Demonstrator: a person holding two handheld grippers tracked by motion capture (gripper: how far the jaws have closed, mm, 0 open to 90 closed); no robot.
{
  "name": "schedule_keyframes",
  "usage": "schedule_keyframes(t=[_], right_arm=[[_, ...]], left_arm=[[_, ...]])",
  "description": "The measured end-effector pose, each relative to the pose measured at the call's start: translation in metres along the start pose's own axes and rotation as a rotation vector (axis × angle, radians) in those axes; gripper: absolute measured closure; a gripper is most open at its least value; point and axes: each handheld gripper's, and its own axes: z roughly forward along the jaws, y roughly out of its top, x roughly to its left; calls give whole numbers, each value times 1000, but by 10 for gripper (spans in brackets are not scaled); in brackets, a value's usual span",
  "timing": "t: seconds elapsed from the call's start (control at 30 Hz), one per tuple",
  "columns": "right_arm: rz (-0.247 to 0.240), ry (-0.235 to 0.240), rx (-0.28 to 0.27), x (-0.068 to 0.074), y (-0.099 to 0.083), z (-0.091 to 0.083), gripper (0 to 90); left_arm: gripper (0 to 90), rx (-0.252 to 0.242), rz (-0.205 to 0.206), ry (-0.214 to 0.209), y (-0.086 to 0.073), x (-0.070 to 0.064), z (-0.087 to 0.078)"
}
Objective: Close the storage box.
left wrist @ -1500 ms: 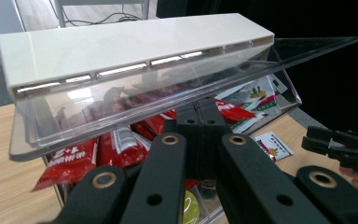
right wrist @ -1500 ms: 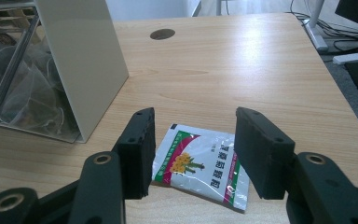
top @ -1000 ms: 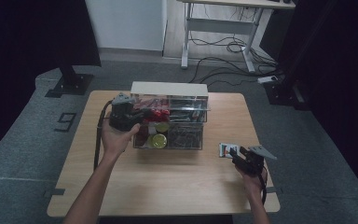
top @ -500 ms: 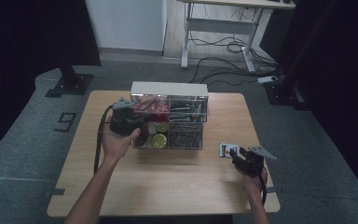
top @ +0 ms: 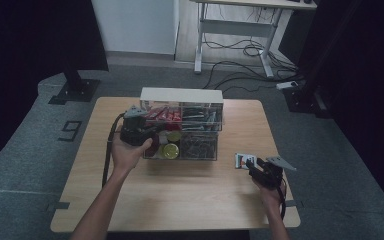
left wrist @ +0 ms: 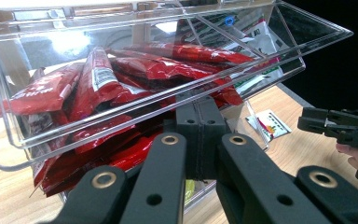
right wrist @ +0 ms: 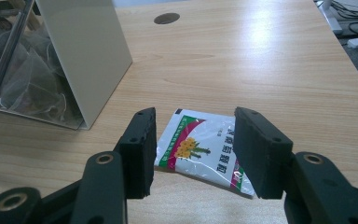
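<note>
A clear plastic organizer (top: 200,137) stands mid-table. Its upper left bin (left wrist: 121,60) tilts outward and holds several red sachets (left wrist: 98,79). My left gripper (top: 136,126) is shut, with its tips (left wrist: 200,109) pressed against that bin's lower front edge; I cannot tell if anything is pinched. A white sachet with green and red print (right wrist: 200,149) lies flat on the wood near the right edge (top: 243,160). My right gripper (right wrist: 196,135) is open just above it, one jaw on each side, not touching it. It also appears in the high view (top: 261,171).
The organizer's white end panel (right wrist: 84,51) stands close to the left of the right gripper. Lower bins hold yellow-lidded items (top: 170,150) and dark packets (top: 197,145). Bare wooden table (top: 180,195) stretches in front. A cable hole (right wrist: 166,18) sits at the far edge.
The left gripper has shifted slightly toward the near edge at the organizer's left end, and the red sachets now sit a little farther back. The right gripper has stayed over the white sachet.
</note>
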Motion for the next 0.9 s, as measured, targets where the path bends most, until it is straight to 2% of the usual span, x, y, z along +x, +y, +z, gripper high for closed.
schedule_keyframes(t=[0.37, 0.53, 0.73, 0.9], right_arm=[[5, 8, -4, 1, 0, 0, 489], [2, 15, -6, 4, 0, -1, 489], [-11, 33, -19, 8, 1, -2, 489], [-22, 61, -25, 10, 2, -4, 489]], left_arm=[[900, 8, 20, 1, -8, 0, -2], [894, 2, 17, 0, -12, 0, -4], [874, -18, 25, -5, -20, 2, -8], [823, -31, 33, -15, -31, 4, -11]])
